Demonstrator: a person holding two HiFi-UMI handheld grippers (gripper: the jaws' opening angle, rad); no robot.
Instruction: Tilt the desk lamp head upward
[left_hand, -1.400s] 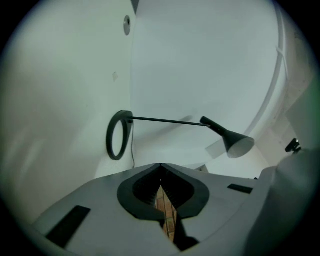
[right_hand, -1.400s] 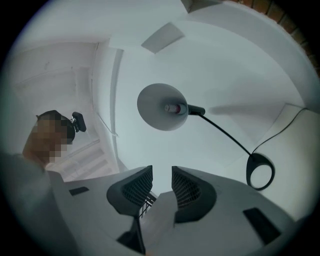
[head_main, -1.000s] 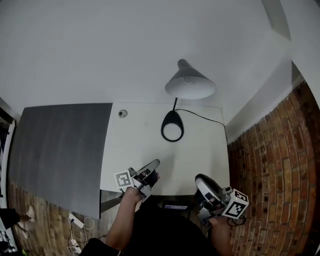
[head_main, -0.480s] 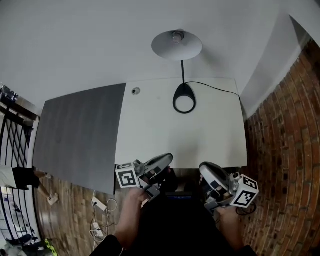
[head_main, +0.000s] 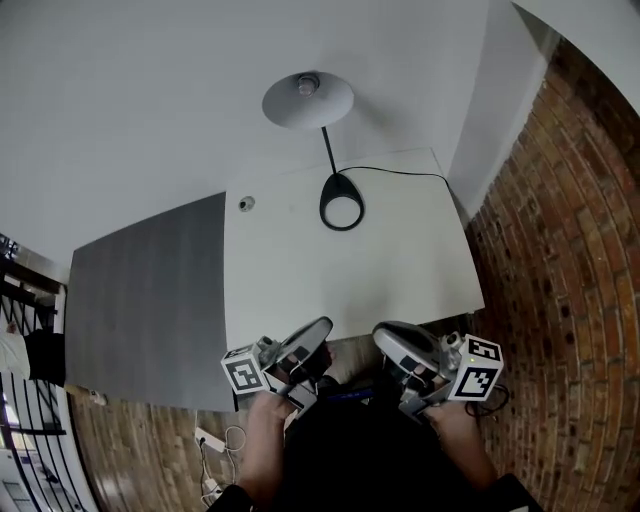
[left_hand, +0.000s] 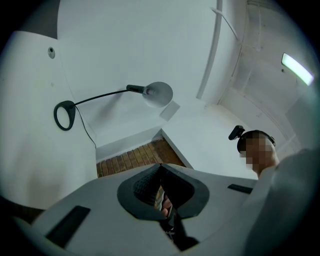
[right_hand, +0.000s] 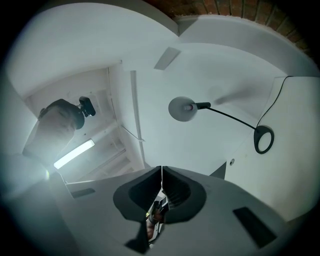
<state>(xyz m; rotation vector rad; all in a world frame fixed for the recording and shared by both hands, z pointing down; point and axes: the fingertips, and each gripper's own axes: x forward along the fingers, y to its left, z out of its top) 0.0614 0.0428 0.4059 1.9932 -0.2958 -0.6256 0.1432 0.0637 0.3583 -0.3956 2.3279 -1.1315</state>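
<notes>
1. The slim black desk lamp (head_main: 327, 150) stands at the far edge of the white rectangular bench (head_main: 300, 280). Its black ring-shaped base (head_main: 341, 202) lies flat on the top, and a thin black cable (head_main: 400, 172) trails off to the right
2. The pale cone-shaped lamp head (head_main: 308, 99) sits at the end of the thin stem, out past the bench's far edge in the head view. There it shows as a round disc with a small knob near its middle. In the right gripper view the lamp head (right_hand: 182, 108) is small and far off, so none of the views settles its exact angle
3. The left gripper (head_main: 322, 328) and the right gripper (head_main: 384, 338) hang at the near edge of the bench, close to the person's body and well apart from the lamp. Each gripper's own view shows its jaws pressed together with nothing between them
4. As a judgement, nothing is in contact with the lamp, and the scene fits two stages equally: a head waiting to be tipped up, or one already raised and let go
</notes>
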